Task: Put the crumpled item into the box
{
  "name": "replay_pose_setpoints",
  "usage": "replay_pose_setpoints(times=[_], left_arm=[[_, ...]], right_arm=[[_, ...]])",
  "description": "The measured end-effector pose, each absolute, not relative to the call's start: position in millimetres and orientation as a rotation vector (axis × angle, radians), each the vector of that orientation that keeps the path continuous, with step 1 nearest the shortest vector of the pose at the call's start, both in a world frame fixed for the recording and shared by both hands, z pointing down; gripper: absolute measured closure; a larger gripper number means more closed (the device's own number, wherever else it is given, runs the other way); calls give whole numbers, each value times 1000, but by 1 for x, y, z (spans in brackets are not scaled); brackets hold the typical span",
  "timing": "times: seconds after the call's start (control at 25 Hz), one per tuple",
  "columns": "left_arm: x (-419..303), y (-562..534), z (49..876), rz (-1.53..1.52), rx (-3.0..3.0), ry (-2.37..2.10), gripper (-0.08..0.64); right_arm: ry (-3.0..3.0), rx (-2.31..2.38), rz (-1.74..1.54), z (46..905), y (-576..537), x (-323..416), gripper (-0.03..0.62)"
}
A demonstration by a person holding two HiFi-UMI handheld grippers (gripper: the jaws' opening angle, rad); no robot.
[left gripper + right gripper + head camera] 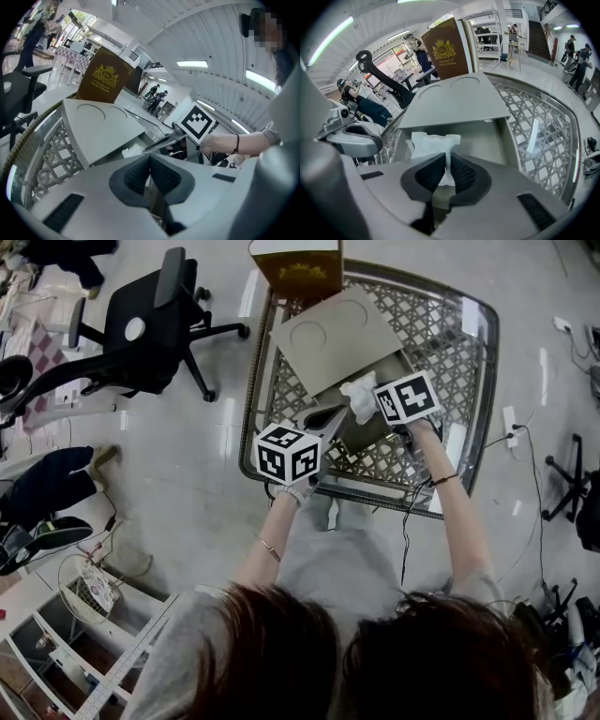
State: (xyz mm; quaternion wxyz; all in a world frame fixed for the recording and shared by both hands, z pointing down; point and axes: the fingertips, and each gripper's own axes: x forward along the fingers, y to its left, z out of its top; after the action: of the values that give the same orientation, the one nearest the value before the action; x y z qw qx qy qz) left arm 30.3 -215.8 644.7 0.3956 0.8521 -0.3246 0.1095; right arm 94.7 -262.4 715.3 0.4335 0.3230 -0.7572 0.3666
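Both sets of fingers closed: right gripper (pixel 444 176) pinches crumpled item (pixel 433 143) just over open box (pixel 487 136) mid-desk (pixel 520 103); left gripper (pixel 150 176) looks clamped on box's near wall. Step: drop-in. Next: lower slightly, open right fingers.

The white crumpled tissue (pixel 433 142) sits between the black ribbed fingers (pixel 462 173) of the grey right gripper (pixel 447 158). Beyond the fingers: pale grey cardboard box (pixel 454 101), dark brown paper bag (pixel 445 47) with gold crest, table (pixel 525 103) with grey lattice pattern.
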Motion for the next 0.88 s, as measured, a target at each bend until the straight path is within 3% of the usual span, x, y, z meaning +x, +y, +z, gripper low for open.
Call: replay_pose_setpoints(times=[0.16,0.28,0.52,0.88], left_arm=[[31,-216,645,277,2160,-820,543],[31,-216,644,275,2160,-822,543],[30,-218,639,269,2164,-828,543],[28,-215,626,256,2184,-828,543]], right_arm=[[-1871,809,910,716,-264,94,540],[-1858,819,909,717,-264,94,488],[-1857,849,917,713,-268,97,451],[-1910,877,907,693,-268,97,444]])
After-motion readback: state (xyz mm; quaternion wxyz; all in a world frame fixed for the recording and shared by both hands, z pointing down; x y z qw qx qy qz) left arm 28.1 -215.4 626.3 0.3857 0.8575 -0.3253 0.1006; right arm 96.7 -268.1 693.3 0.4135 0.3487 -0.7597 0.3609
